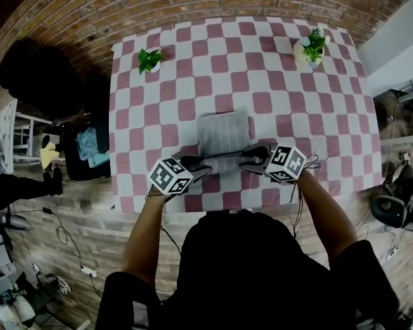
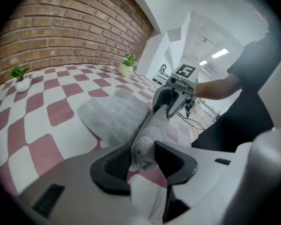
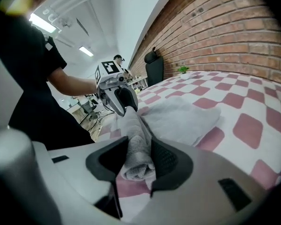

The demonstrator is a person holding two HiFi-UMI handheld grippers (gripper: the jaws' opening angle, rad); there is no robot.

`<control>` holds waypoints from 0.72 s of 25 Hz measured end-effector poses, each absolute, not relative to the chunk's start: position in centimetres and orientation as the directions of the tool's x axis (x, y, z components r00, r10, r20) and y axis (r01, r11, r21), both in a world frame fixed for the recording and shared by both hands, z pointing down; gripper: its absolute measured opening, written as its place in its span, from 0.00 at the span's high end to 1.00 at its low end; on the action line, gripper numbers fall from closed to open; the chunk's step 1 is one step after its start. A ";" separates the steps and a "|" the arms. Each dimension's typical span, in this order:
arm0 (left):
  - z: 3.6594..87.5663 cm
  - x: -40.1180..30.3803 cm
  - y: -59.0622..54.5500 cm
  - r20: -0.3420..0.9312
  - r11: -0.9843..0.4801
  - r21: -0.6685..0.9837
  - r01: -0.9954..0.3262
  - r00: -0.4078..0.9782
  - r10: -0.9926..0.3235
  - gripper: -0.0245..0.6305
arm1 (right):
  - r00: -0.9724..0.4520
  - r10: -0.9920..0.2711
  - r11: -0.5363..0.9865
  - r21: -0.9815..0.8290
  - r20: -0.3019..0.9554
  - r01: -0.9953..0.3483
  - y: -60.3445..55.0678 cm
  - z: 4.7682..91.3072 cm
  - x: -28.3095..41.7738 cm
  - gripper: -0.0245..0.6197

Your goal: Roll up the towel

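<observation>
At close range, left claw (image 2: 141, 150) pinches towel (image 2: 113, 115).

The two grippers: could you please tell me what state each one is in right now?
Left gripper: closed on the rolled end of the towel.
Right gripper: closed on its other rolled end.

A table (image 1: 129, 81) draped in a pink-and-white checked cloth (image 1: 330, 122) is carrying three things. A small potted plant (image 1: 149, 60) is sitting near the far left corner, and a second plant (image 1: 311, 47) is sitting near the far right corner. A grey towel (image 1: 223, 133) is lying toward the near edge, well apart from both, its nearest end curling into a roll.
</observation>
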State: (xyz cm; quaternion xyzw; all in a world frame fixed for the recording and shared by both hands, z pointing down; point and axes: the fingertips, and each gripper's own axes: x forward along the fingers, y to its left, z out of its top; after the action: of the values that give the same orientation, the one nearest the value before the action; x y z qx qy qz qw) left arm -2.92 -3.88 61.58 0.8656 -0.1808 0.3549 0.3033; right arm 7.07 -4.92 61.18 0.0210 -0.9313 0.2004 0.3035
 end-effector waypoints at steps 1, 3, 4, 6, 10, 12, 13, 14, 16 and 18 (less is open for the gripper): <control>61.6 -3.1 -4.3 0.726 -0.745 0.381 -0.547 0.676 -0.125 0.71 | -0.817 0.049 0.919 -0.345 0.575 -0.188 -5.4 61.2 7.1 0.71; 61.8 -3.4 -4.9 0.731 -0.731 0.362 -0.578 0.663 -0.163 0.71 | -0.812 -0.029 0.920 -0.302 0.583 -0.249 -6.5 61.3 7.2 0.65; 62.0 -3.5 -5.2 0.732 -0.720 0.355 -0.596 0.656 -0.182 0.71 | -0.806 -0.067 0.919 -0.278 0.588 -0.279 -7.1 61.5 7.3 0.62; 62.2 -4.0 -5.8 0.735 -0.693 0.336 -0.637 0.638 -0.229 0.67 | -0.793 -0.136 0.911 -0.239 0.594 -0.335 -8.2 61.7 7.4 0.57; 62.3 -4.8 -6.9 0.743 -0.664 0.286 -0.691 0.598 -0.302 0.57 | -0.777 -0.230 0.901 -0.173 0.586 -0.397 -9.8 61.3 7.6 0.52; 62.2 -5.0 -7.3 0.743 -0.667 0.258 -0.699 0.585 -0.325 0.57 | -0.775 -0.243 0.904 -0.154 0.583 -0.399 -10.2 61.1 7.4 0.52; 62.0 -5.0 -7.5 0.743 -0.675 0.238 -0.698 0.578 -0.336 0.57 | -0.775 -0.242 0.906 -0.150 0.584 -0.396 -10.3 61.0 7.4 0.52; 61.8 -5.0 -7.5 0.744 -0.692 0.208 -0.692 0.571 -0.347 0.57 | -0.775 -0.238 0.909 -0.147 0.586 -0.391 -10.4 61.1 7.3 0.52; 61.0 -4.5 -7.4 0.751 -0.752 0.107 -0.651 0.548 -0.368 0.57 | -0.773 -0.225 0.917 -0.140 0.593 -0.374 -10.3 61.3 7.3 0.52; 59.6 -3.7 -7.1 0.761 -0.824 -0.038 -0.565 0.518 -0.390 0.57 | -0.772 -0.214 0.925 -0.130 0.599 -0.357 -10.3 61.4 7.2 0.52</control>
State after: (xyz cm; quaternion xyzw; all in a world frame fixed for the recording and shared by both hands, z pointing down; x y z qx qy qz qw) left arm -3.70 -7.08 59.62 0.8646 -0.2763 0.4056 0.1078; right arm 7.20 -10.30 61.44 0.1529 -0.9337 0.1187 0.3013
